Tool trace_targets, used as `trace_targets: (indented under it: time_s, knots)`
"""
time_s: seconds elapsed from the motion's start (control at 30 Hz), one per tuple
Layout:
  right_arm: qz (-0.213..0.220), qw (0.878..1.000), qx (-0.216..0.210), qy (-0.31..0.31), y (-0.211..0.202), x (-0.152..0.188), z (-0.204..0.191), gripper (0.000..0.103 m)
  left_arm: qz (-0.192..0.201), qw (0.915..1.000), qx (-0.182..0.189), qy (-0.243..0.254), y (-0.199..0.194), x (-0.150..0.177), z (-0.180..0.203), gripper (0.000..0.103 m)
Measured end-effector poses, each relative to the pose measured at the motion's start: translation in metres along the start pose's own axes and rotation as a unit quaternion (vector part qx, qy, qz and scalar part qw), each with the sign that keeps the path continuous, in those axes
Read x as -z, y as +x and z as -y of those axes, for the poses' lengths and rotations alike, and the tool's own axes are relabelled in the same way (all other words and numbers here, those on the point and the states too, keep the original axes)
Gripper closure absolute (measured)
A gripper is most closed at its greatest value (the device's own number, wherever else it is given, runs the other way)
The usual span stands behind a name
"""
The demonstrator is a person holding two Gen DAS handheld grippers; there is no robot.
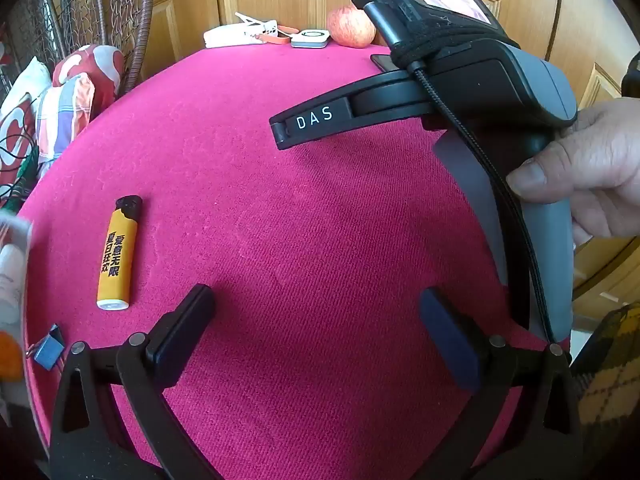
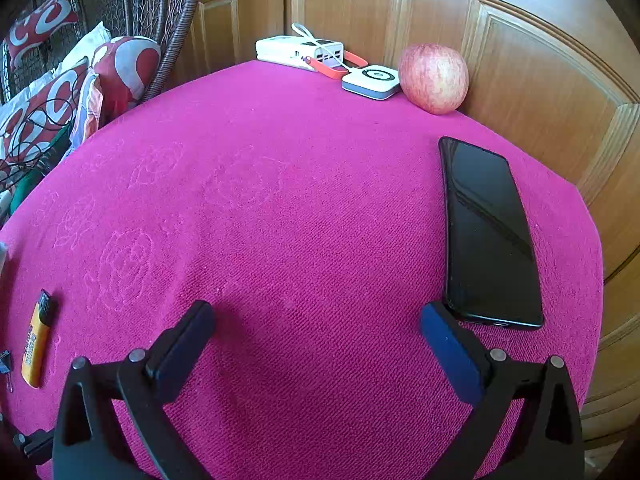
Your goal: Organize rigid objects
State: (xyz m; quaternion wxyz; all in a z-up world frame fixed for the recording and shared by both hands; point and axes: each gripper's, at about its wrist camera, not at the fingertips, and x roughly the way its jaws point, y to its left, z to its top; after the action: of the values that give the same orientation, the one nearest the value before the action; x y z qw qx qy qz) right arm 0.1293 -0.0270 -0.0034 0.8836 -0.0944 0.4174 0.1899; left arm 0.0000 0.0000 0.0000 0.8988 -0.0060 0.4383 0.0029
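Lighter, orange with a black cap, lies flat at the near left of the magenta cloth, cap pointing far. Just nearer and left of it, a small blue clip sits at the cloth's edge. Black phone lies screen up along the right side, long axis running near to far. Far edge, left to right: white charging hub, orange strap, small white square device, apple against the wooden door.

Left gripper: tongs wide apart, nothing between them, over bare cloth to the right of the lighter.

Right gripper: tongs wide apart, empty; the right fingertip is just beside the phone's near end, contact not resolvable. A hand holds its grey handle.
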Motion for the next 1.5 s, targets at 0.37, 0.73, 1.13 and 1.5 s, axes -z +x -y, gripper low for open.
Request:
trace_targets:
  time_s: [0.37,0.73,1.13,1.5]
  knots:
    - [0.000,1.000,0.000,0.001,-0.0009,-0.0011,0.0031,0.000,0.000,1.0000,0.000,0.000,0.0003,-0.0024,-0.0014,0.000]
    - [0.001,1.000,0.000,0.000,0.0003,0.0002,0.0031,0.000,0.001,1.0000,-0.002,0.001,-0.0007,-0.0001,0.0019,0.000]
    - [0.001,1.000,-0.001,0.001,0.0000,0.0002,0.0041,0.000,0.007,0.9999,-0.006,0.006,-0.0001,0.0001,0.0009,0.000]
    - [0.001,1.000,-0.001,0.001,0.0003,0.0005,0.0040,0.000,0.014,0.9998,-0.011,0.009,-0.0006,0.0007,0.0014,0.000]
